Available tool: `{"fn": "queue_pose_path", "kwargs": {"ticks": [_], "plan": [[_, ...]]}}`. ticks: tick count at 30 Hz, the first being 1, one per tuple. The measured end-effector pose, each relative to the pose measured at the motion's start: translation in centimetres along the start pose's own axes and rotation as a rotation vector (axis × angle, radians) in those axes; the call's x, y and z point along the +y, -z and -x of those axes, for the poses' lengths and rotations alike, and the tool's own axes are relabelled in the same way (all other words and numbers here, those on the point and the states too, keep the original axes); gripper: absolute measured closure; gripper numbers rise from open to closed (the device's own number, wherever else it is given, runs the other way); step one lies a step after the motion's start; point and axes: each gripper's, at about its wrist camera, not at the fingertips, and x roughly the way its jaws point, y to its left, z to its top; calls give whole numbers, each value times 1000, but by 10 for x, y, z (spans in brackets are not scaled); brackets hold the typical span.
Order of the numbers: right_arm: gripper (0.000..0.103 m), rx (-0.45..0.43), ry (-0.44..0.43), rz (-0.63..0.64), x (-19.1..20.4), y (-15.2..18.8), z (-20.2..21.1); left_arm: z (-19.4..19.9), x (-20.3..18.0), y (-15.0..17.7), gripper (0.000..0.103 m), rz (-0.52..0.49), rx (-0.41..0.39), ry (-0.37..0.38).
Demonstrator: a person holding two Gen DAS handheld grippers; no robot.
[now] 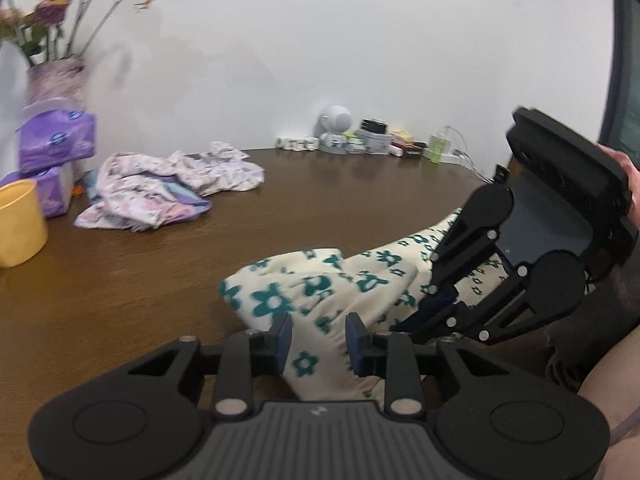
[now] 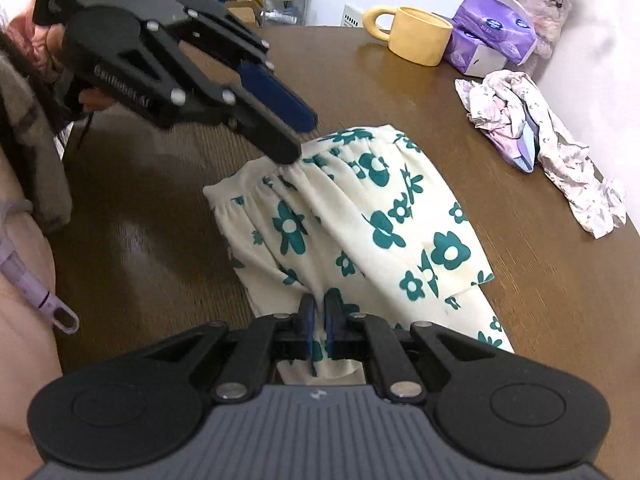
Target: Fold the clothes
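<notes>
I count two garments on my brown table [image 2: 540,280]: one cream piece with teal flowers [image 2: 360,216] lying near the front edge, and one crumpled pink-and-lilac floral heap [image 1: 168,188] farther back, well apart from it. My right gripper [image 2: 320,320] is pinched tight on a fold of the cream garment. My left gripper [image 1: 318,340] has its two blue pads [image 1: 282,338] spread, the cloth's elastic edge lying between them — not clamped. Beyond sit one yellow mug [image 2: 420,36], two purple tissue packs [image 2: 496,28] stacked, and one vase of flowers [image 1: 56,76].
</notes>
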Motion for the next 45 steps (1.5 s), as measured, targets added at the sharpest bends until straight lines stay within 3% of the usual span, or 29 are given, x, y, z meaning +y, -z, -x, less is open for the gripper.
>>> {"fn": "queue_pose_path", "kwargs": {"ticks": [4,8,11,13,18,21,22,23,24,29,31,35,37,39,45], "plan": [[97,-10,8,-3,3,1,3,-16,-7,-2,77,-60,28,-3],[90,-69,-24,-1,1,-1,26,-25,-9,-1,78,-98,62,-10],[58,-114,11,27,-4,-9,39,-25,-9,-1,78,-101,67,-8],[53,-128,28,49,-7,-15,41,-26,-11,-1,78,-109,70,-14],[25,-80,-25,158,-3,-25,12,-27,-12,-2,78,-117,74,-17],[25,-40,-29,178,-10,-27,-4,-26,-12,-2,78,-120,76,-14],[29,-23,-37,170,-14,-27,-9,-26,-12,-2,78,-122,76,-13],[49,-3,-53,158,-17,-26,-13,-26,-12,-2,78,-124,76,-12],[63,8,-64,147,-20,-24,-16,-25,-11,-2,77,-123,75,-7],[68,8,-88,103,-20,-16,-17,-14,-2,-17,77,-68,5,53],[68,3,-90,89,-20,-14,-17,-22,-2,-22,77,-65,14,50],[60,-3,-82,102,-19,-13,-13,-50,-3,-20,78,-86,105,45],[50,-25,-77,114,-21,-13,-3,-54,-4,-17,78,-102,107,37],[21,-54,-62,125,-26,-17,6,-54,-4,-17,78,-107,106,40],[18,-13,-89,126,-50,-34,-17,-52,-5,-14,78,-124,103,37]]}}
